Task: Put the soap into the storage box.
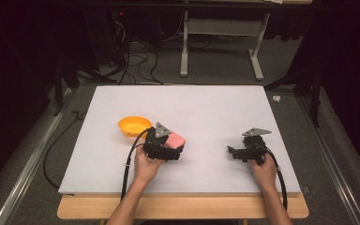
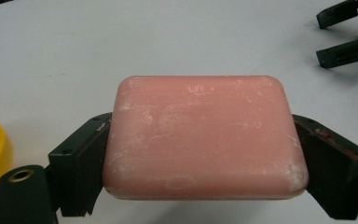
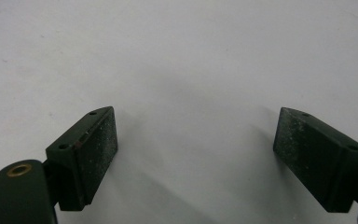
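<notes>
White foam board [image 1: 215, 117] covers most of the wooden table [image 1: 183, 208] and carries everything in play. On its left part sits a shallow orange plastic bowl [image 1: 134, 125], empty as far as the high view shows. Just right of the bowl, the left gripper [image 1: 172, 149] is clamped on a pink rectangular bar of soap [image 2: 203, 137]; in the left gripper view both black pads [image 2: 86, 158] press against the bar's short ends, and the bar appears lifted off the board rather than resting on it. Well apart on the right, the right gripper [image 1: 236, 153] rests low over bare board with its jaws spread wide and nothing between them.

Judging from this, the pick-up is done: the soap is secured. What seems left is carrying it over the bowl's rim and releasing it inside.
</notes>
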`<state>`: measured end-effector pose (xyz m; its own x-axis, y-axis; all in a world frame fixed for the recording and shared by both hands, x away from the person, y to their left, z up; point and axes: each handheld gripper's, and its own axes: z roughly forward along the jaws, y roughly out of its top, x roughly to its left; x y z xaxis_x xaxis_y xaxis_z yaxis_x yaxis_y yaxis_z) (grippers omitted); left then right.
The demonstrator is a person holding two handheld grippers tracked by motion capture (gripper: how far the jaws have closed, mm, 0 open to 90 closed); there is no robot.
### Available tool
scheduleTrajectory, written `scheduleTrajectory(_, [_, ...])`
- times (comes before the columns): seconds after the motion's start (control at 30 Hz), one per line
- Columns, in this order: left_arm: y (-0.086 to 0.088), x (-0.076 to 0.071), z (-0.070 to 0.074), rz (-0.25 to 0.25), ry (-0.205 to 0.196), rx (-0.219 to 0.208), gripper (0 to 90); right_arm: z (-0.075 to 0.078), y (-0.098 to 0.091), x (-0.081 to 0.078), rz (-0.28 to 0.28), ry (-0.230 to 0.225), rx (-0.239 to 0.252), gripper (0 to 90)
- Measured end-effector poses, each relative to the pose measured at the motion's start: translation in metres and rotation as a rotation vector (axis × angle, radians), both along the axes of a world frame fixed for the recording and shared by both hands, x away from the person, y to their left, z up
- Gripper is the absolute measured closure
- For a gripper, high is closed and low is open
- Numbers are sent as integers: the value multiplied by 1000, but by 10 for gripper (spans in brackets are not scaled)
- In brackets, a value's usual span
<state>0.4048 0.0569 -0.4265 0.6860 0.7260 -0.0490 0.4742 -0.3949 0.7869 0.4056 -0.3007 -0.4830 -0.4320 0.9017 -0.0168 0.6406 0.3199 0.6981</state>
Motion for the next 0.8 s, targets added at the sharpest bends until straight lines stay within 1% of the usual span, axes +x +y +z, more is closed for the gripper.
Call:
scheduleTrajectory(0.07, [7, 0, 3, 19, 4, -11, 138, 0, 0, 0, 0, 0, 0, 143])
scheduleTrajectory(0.23, [23, 0, 10, 57, 2, -43, 138, 0, 0, 0, 1, -2, -1, 143])
scheduleTrajectory(0.27, [28, -1, 12, 67, -2, -48, 138, 0, 0, 0, 3, -1, -3, 143])
scheduleTrajectory(0.3, [28, -1, 12, 67, -2, -48, 138, 0, 0, 0, 3, -1, -3, 143])
scheduleTrajectory(0.37, [34, -1, 14, 82, -5, -56, 138, 0, 0, 0, 2, -1, -1, 143])
scheduleTrajectory(0.57, [47, -1, 17, 114, -8, -63, 138, 0, 0, 0, 2, -2, -1, 143])
scheduleTrajectory(0.8, [59, -1, 22, 134, -17, -65, 138, 0, 0, 0, 0, -1, 1, 143])
